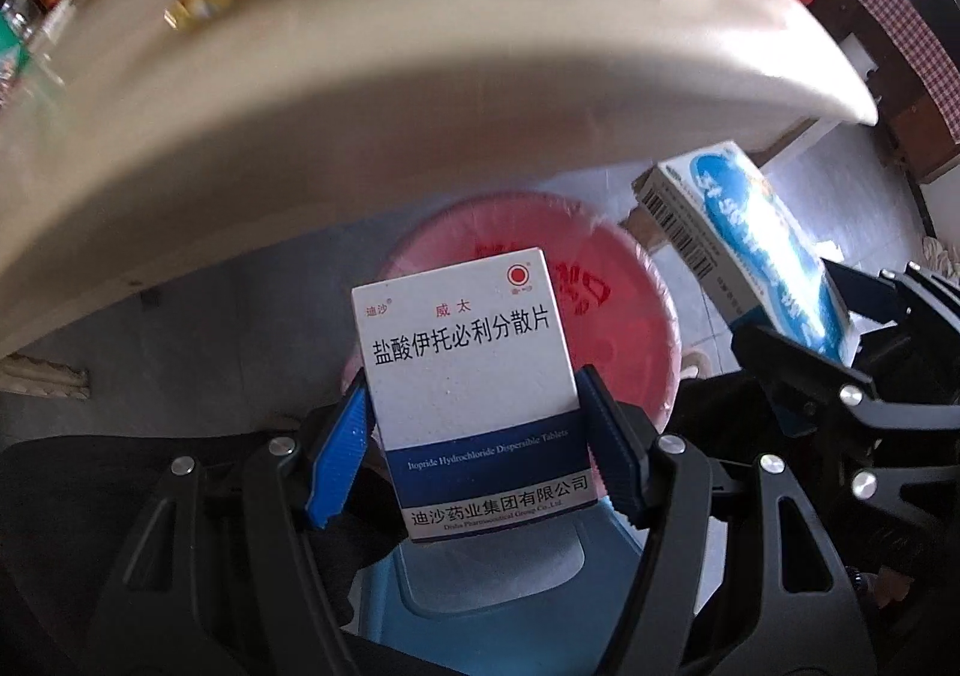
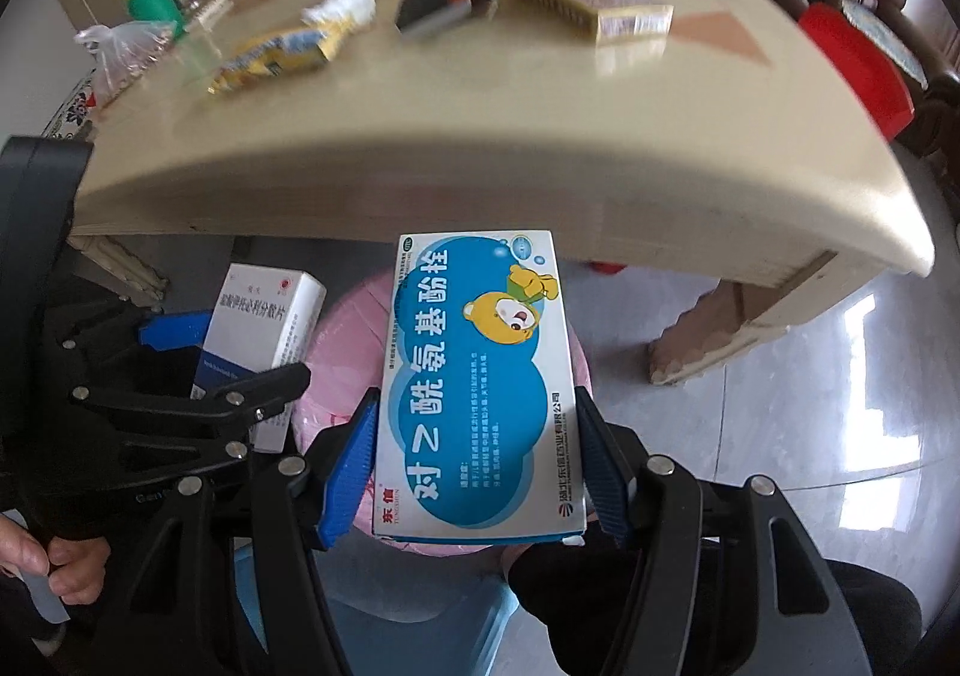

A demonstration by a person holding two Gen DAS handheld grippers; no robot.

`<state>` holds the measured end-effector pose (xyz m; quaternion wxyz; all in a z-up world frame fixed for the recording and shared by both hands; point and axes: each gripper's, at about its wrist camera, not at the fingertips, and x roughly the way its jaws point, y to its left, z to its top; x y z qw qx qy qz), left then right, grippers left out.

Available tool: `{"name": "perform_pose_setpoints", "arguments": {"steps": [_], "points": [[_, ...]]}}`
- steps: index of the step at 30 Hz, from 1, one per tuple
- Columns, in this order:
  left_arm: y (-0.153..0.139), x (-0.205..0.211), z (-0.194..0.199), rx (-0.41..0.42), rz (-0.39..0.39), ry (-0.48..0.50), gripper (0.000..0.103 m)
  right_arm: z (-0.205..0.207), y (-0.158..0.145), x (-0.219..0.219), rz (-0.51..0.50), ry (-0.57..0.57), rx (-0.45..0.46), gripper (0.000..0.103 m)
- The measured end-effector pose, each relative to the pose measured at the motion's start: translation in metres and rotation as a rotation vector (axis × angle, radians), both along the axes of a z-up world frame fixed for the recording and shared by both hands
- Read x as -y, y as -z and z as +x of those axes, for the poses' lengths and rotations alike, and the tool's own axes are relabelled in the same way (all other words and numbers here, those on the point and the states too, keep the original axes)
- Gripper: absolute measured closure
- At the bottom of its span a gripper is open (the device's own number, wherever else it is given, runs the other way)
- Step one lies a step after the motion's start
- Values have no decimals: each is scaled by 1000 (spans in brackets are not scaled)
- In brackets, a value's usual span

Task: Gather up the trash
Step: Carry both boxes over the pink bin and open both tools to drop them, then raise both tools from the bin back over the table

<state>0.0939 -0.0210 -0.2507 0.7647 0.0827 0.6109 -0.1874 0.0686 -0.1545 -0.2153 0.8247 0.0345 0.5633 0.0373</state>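
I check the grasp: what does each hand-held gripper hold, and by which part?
Left hand-held gripper: white medicine box, by its lower side edges. Right hand-held gripper: blue bear box, likewise.

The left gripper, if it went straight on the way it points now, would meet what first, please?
Probably the pink-lined bin: the left gripper, shut on the white medicine box, points down at it below the table edge, though depth is unclear.

Daylight is coming in from the right and shining off the floor [image 2: 828, 376]. The table [image 2: 480, 135] is bending round like a bowl and casting a dark shadow underneath. Things far back are looking smeary and blurry.
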Motion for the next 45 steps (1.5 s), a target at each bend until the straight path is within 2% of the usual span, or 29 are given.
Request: {"name": "perform_pose_setpoints", "arguments": {"steps": [13, 24, 29, 32, 33, 35, 37, 42, 45], "points": [[61, 10, 26, -166, 39, -15, 37, 41, 67, 6, 19, -9, -147, 43], [103, 16, 34, -228, 121, 15, 37, 49, 113, 5, -4, -43, -239, 43], [118, 14, 40, -286, 129, 2, 37, 54, 135, 6, -4, -69, -292, 43], [121, 13, 41, -291, 159, 7, 32, 57, 141, 4, 3, -84, -306, 42], [122, 14, 41, -293, 163, 7, 26, 58, 141, 5, 10, -84, -310, 39], [122, 12, 42, -281, 182, -3, 23, 60, 143, 5, 15, -79, -316, 31], [124, 11, 43, -284, 186, -6, 19, 61, 143, 8, 19, -75, -313, 28], [128, 11, 42, -295, 183, 13, 18, 62, 143, 11, 22, -59, -315, 27], [125, 13, 41, -272, 199, 23, 18, 59, 140, 12, 30, -56, -313, 27]]}}
